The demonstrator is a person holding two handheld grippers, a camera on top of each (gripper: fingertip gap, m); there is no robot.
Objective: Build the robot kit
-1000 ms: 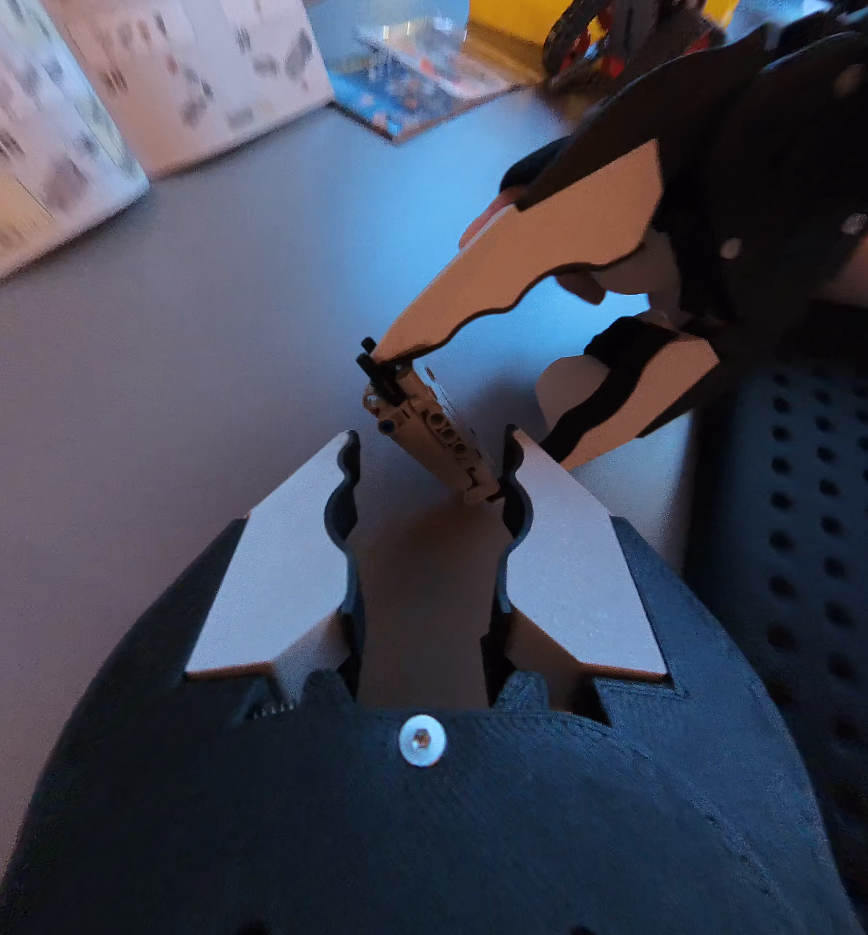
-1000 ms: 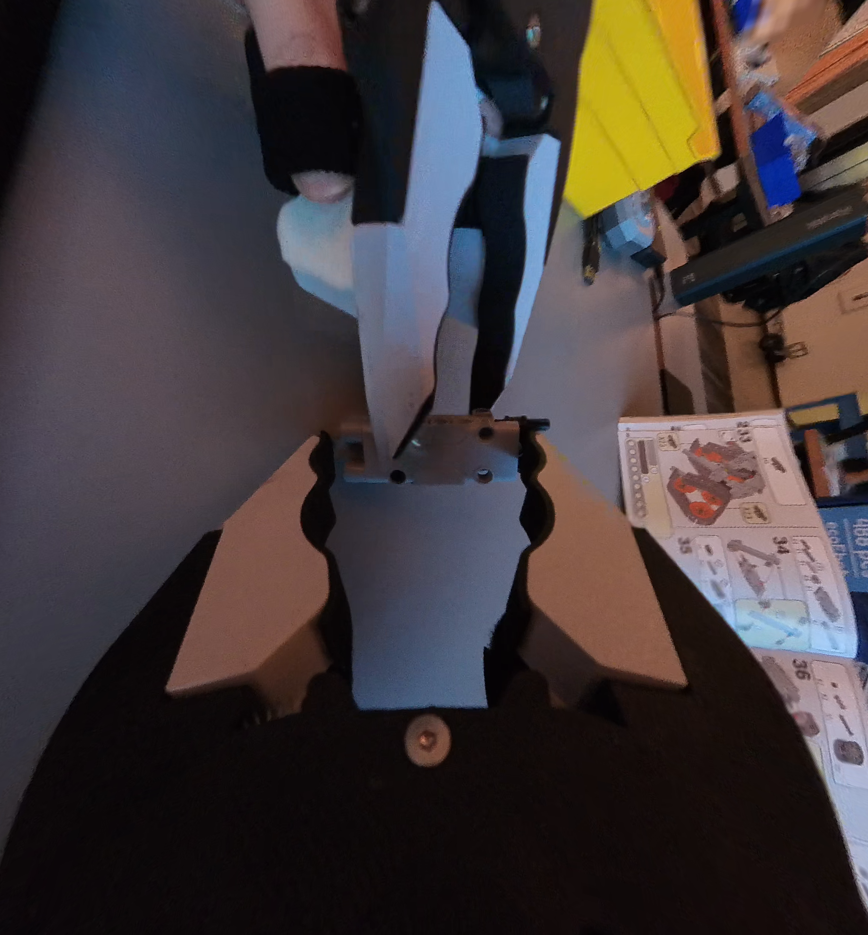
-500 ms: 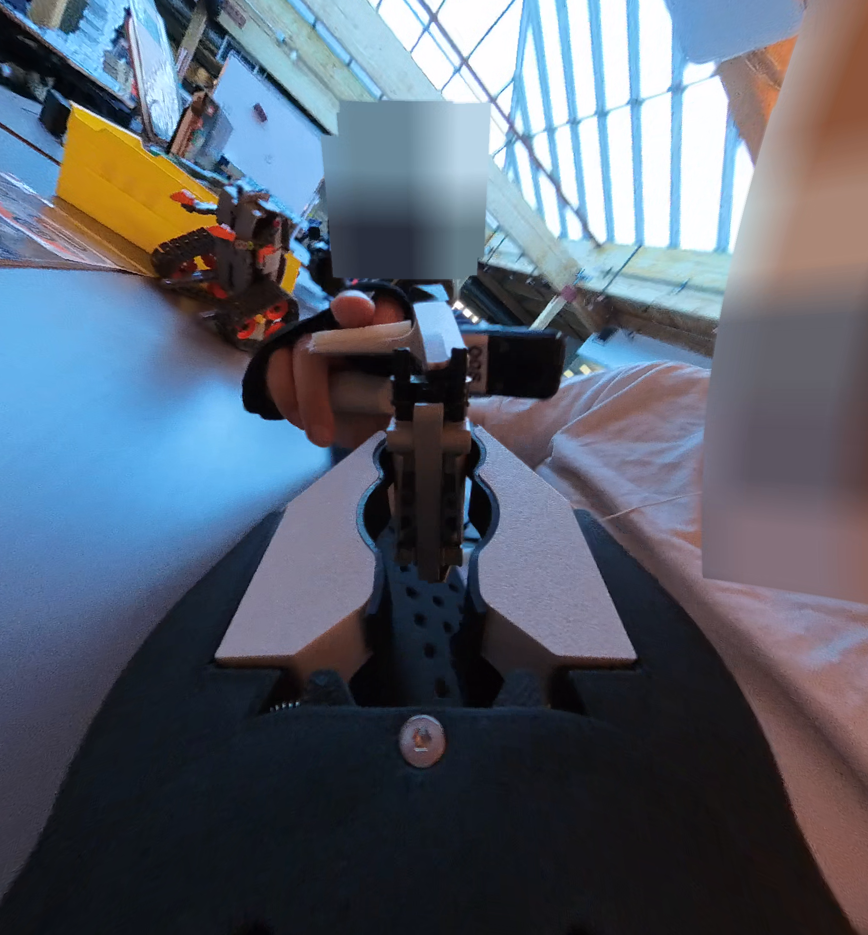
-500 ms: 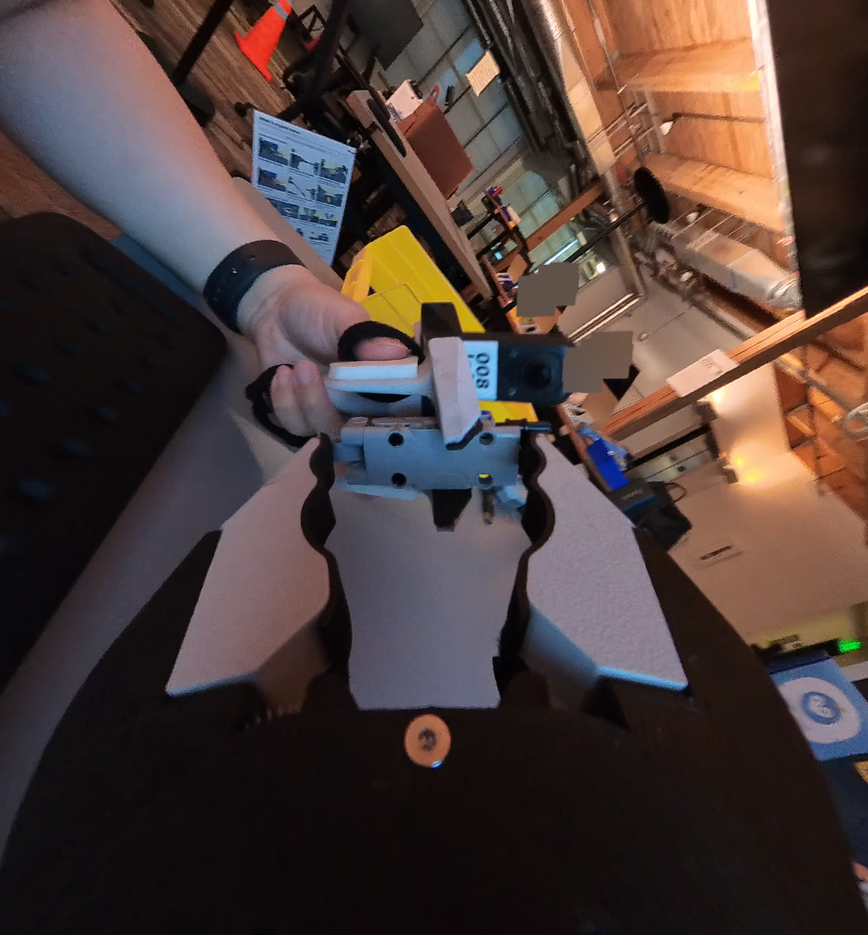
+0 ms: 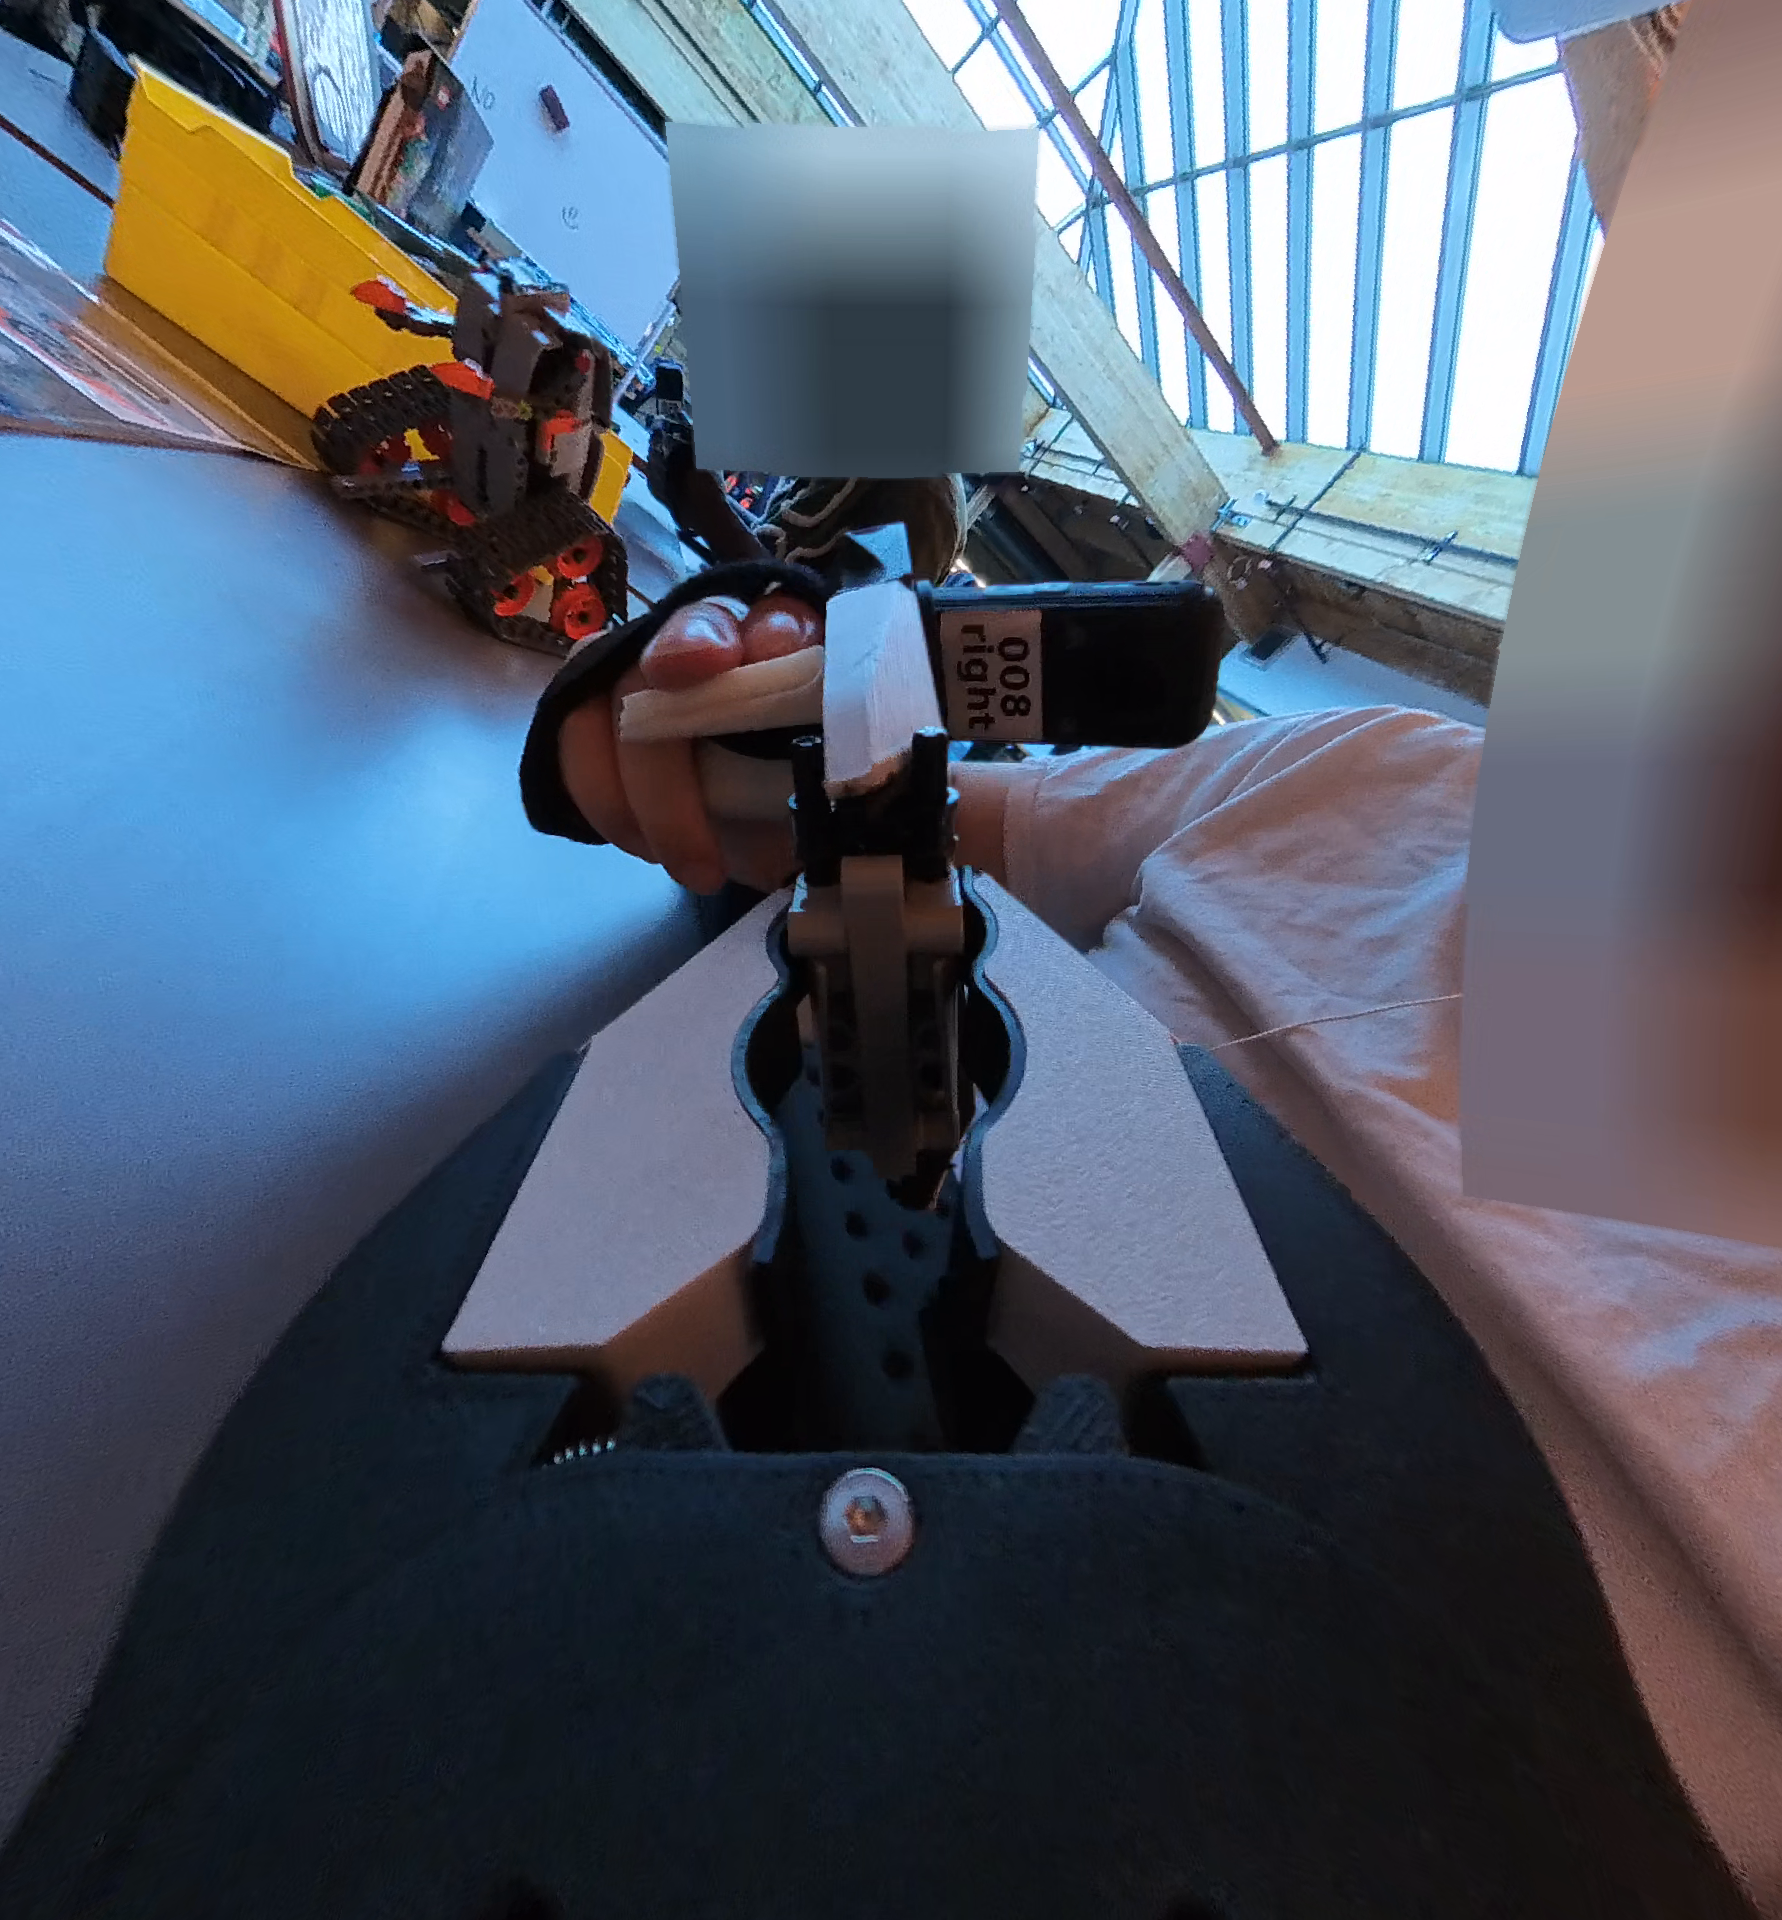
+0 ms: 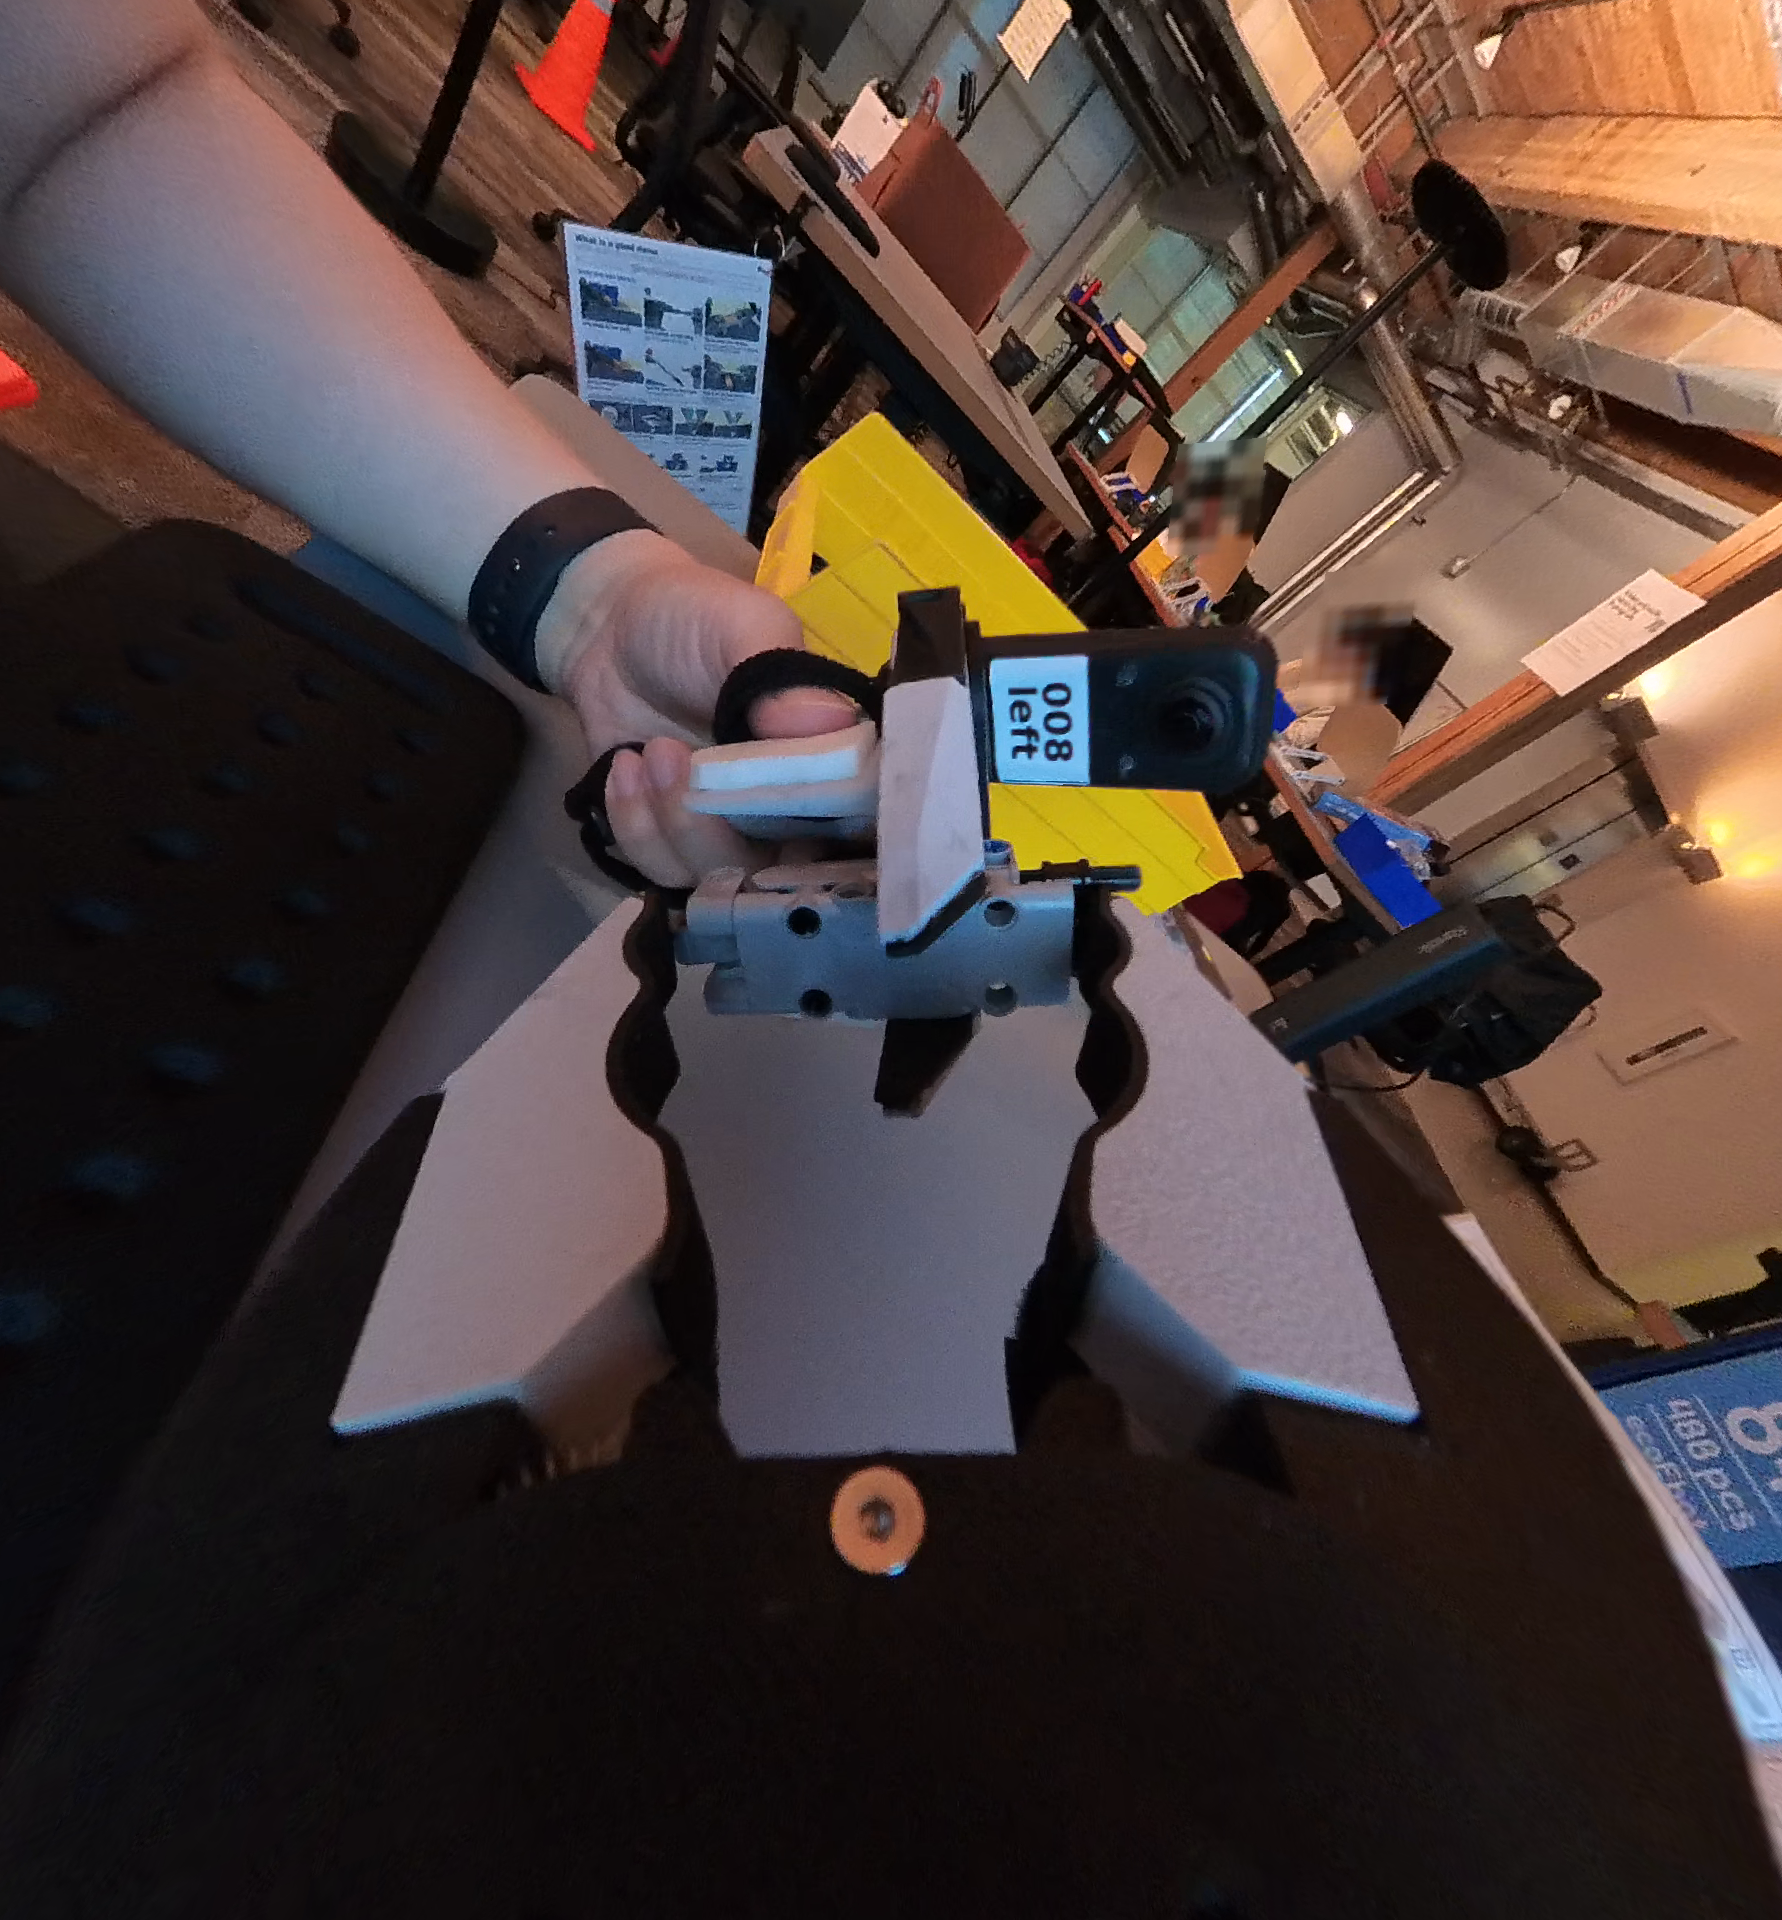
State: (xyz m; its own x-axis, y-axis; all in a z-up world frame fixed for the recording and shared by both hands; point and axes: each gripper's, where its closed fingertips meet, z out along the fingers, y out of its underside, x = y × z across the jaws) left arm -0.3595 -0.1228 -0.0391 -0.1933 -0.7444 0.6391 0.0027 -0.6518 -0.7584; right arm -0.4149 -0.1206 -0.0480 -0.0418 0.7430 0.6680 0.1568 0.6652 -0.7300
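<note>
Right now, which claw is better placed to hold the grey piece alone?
Probably left. The left claw clamps the grey piece deep inside its grip; the right claw only pinches its two ends at the very tips.

Bright daylight from the barred skylight window [image 5: 1282, 208] ahead of my left gripper; right view dim, warm-lit; edges bend fisheye.

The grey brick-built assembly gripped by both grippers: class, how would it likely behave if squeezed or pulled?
The grey brick-built assembly looks like rigid plastic, so probably stiff and light. It seems pieced from pinned beams, so pulling between the left gripper and right gripper might separate it. The thin black pins sticking out look easiest to dislodge.
</note>
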